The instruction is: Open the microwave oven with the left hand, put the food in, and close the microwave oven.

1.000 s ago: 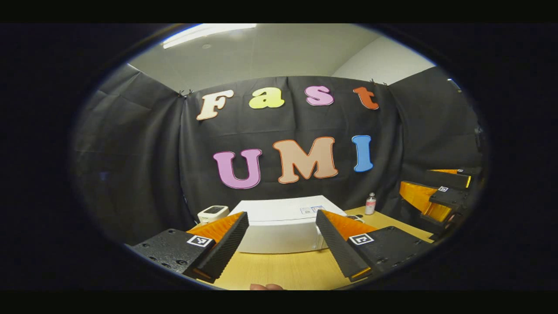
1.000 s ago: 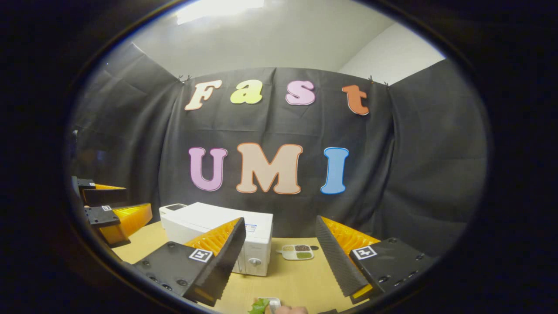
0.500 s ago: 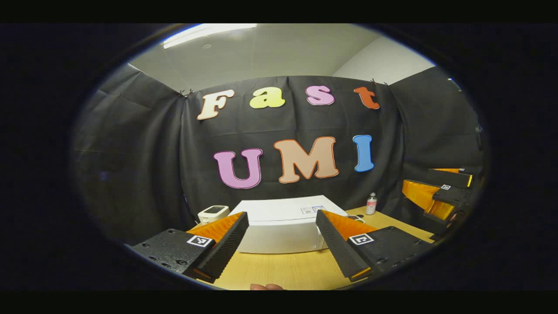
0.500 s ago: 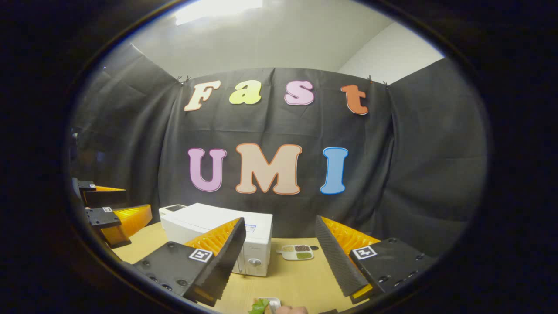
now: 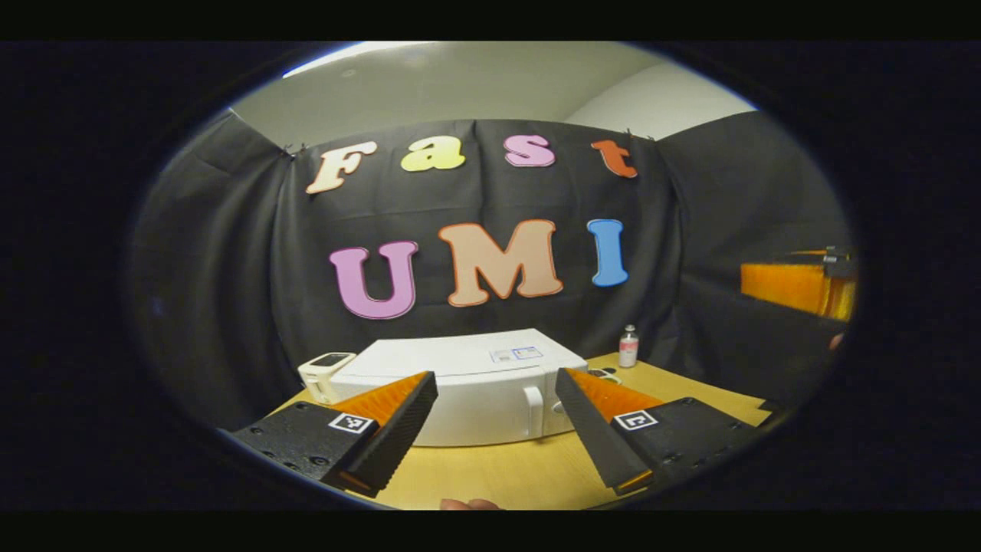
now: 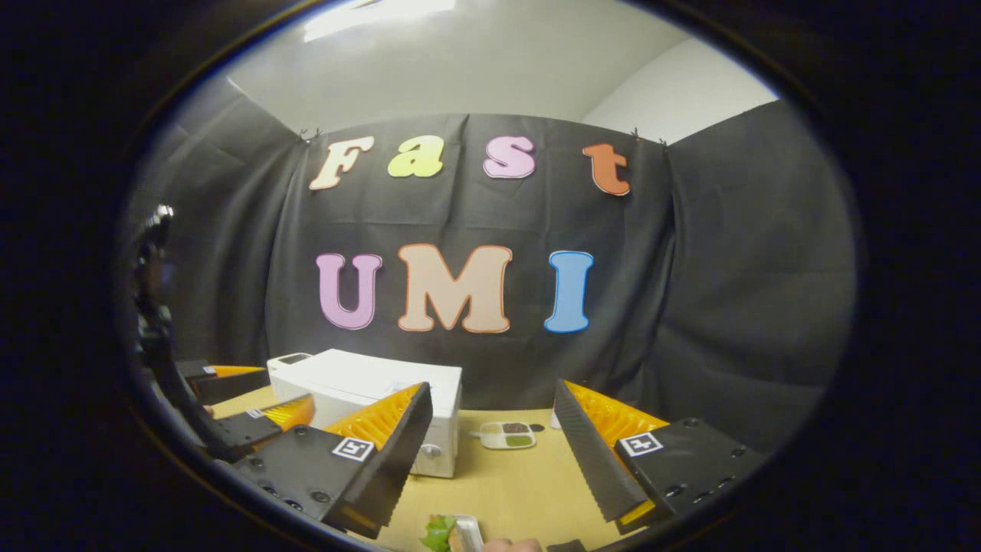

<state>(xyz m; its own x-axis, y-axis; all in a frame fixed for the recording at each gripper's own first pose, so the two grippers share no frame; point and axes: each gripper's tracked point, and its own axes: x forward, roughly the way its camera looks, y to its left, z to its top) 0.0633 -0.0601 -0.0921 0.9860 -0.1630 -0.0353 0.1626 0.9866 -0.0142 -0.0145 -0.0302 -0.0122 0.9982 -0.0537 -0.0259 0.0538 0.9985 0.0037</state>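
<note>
Left gripper [image 5: 496, 414]: released, jaws spread wide with nothing between them, held above the wooden table [image 5: 490, 475] and aimed at the microwave oven [image 5: 460, 387]. In the left gripper view the oven sits at 12 o'clock from the fingertips, well apart from them, door shut. A vertical white door handle [image 5: 533, 408] stands on the oven front, at about 1 o'clock.

Right gripper [image 6: 490, 460]: also released and empty. In the right gripper view the food, a leafy green item on a small white dish [image 6: 448, 533], lies at 6 o'clock at the lower edge; its exact form is hard to tell there. The oven [image 6: 368, 383] stands at 11 o'clock, and a small divided tray [image 6: 506, 435] rests on the table at 12 o'clock, beside the oven.

Step in hand, as judged: approach the door with the left gripper. Procedure:
1. Advance toward 1 o'clock until the handle sits between the open fingers.
2. Align the fingers to straddle the handle squarely before closing.
3. Pull along the door's arc, not straight back, so the light oven body does not slide on the table.
4. Hold the right gripper clear of the door swing.

Beyond the oven, a small white device [image 5: 326, 372] stands at 10 o'clock and a small bottle [image 5: 628, 346] at 2 o'clock.
</note>
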